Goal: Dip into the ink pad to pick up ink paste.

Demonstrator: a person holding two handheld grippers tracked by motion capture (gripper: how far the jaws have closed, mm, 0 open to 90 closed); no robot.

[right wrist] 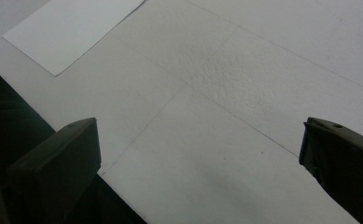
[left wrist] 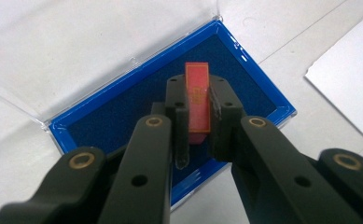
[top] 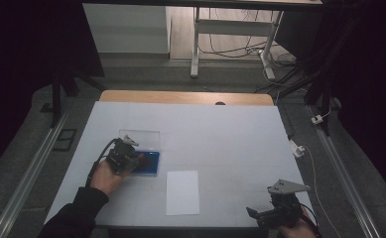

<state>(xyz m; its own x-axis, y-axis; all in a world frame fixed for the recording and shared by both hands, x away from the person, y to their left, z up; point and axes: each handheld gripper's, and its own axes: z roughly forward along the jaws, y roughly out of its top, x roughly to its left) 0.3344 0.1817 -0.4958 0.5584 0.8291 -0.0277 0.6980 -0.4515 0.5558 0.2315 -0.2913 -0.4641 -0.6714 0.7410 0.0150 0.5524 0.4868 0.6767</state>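
A person's left gripper (left wrist: 198, 122) pinches a small red block (left wrist: 197, 102) with gold markings between its black jaws, directly above a shallow blue case (left wrist: 123, 109) lined with dark, felt-like material. The case's clear plastic lid (left wrist: 67, 42) lies folded open flat behind it on the white worktop (top: 230, 139). The markings on the block are too small to read, and its lower end is hidden behind the jaws. Near the front edge, the right gripper (top: 272, 212) hovers with jaws spread wide over the faintly pebbled surface. A plain white rectangular sheet (top: 182, 192) lies between the two, beside the case. The person's dark sleeve (top: 76, 213) is cut off at the bottom.
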